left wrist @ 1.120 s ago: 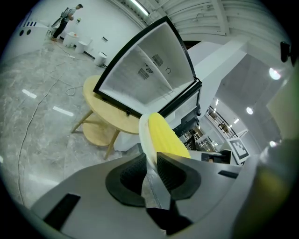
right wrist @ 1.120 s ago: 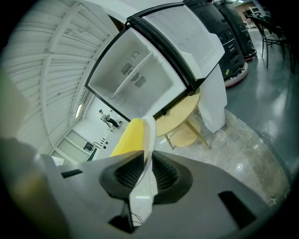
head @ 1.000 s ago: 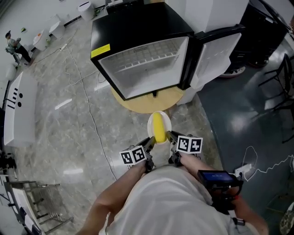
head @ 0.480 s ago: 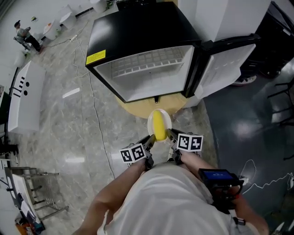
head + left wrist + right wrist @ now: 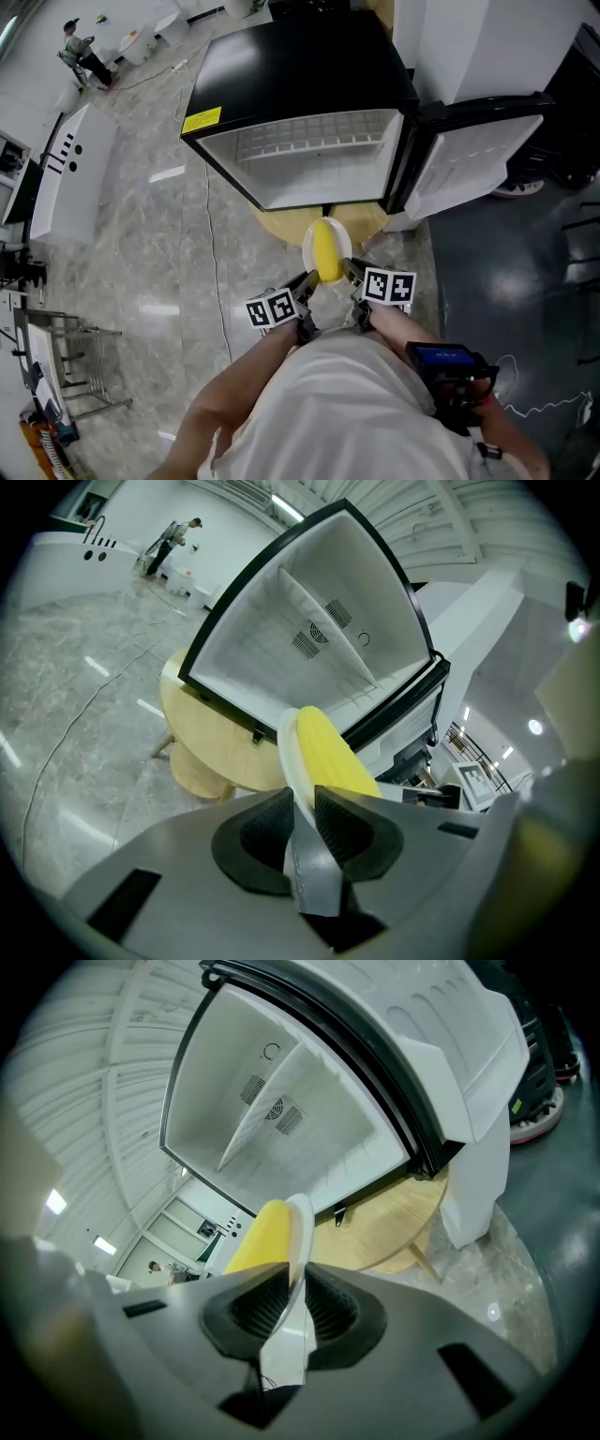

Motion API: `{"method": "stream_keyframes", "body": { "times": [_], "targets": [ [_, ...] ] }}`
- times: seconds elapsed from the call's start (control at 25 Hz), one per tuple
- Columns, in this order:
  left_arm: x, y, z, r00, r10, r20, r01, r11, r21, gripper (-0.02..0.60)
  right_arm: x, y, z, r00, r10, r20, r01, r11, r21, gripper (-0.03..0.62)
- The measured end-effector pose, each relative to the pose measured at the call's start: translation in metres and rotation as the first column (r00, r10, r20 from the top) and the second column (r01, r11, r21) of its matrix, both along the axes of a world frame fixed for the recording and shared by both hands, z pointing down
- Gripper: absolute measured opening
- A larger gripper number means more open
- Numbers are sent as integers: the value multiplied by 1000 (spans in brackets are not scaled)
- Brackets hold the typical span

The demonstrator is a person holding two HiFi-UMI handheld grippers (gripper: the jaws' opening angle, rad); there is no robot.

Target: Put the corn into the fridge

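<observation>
Corn, one yellow cob, lies lengthwise on a small white plate just below the middle of the head view. The plate is held in the air in front of the person's white shirt. The left gripper pinches the plate's lower left rim and the right gripper pinches its lower right rim, so the cob sits between the two and just beyond their tips.

In the left gripper view the ribbed jaws of the left gripper are closed on the thin plate edge. The corn rises just above and right of them, resting on the plate and clear of the pads. In the right gripper view the right gripper likewise clamps the plate rim, with the corn just to the upper left of its jaws.

Ahead of the plate, in the upper half of the head view, stands a small black fridge on a round wooden table. Its door is swung wide open to the right, and the white interior faces the person. The corn is outside the fridge, near its lower front edge and over the table's near rim. A thin cable trails across the marbled floor at the left.
</observation>
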State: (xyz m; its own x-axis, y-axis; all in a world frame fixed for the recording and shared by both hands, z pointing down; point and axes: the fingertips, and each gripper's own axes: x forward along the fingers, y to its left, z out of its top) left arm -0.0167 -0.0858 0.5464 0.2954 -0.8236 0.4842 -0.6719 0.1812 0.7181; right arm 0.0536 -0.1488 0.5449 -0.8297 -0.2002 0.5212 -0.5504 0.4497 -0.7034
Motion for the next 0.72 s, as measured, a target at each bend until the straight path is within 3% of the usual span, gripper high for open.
{"method": "stream_keyframes", "body": {
  "times": [0.2, 0.44, 0.72],
  "targets": [
    [-23, 12, -16, 1000, -29, 3, 29, 999, 14, 71, -24, 9, -15, 1000, -26, 1, 26, 1000, 10, 51],
    [-4, -21, 2, 998, -66, 6, 66, 998, -6, 71, -10, -27, 4, 996, -89, 6, 89, 996, -1, 51],
    [-18, -27, 12, 996, -85, -18, 84, 996, -30, 71, -27, -35, 10, 994, -109, -8, 109, 994, 5, 51]
  ]
}}
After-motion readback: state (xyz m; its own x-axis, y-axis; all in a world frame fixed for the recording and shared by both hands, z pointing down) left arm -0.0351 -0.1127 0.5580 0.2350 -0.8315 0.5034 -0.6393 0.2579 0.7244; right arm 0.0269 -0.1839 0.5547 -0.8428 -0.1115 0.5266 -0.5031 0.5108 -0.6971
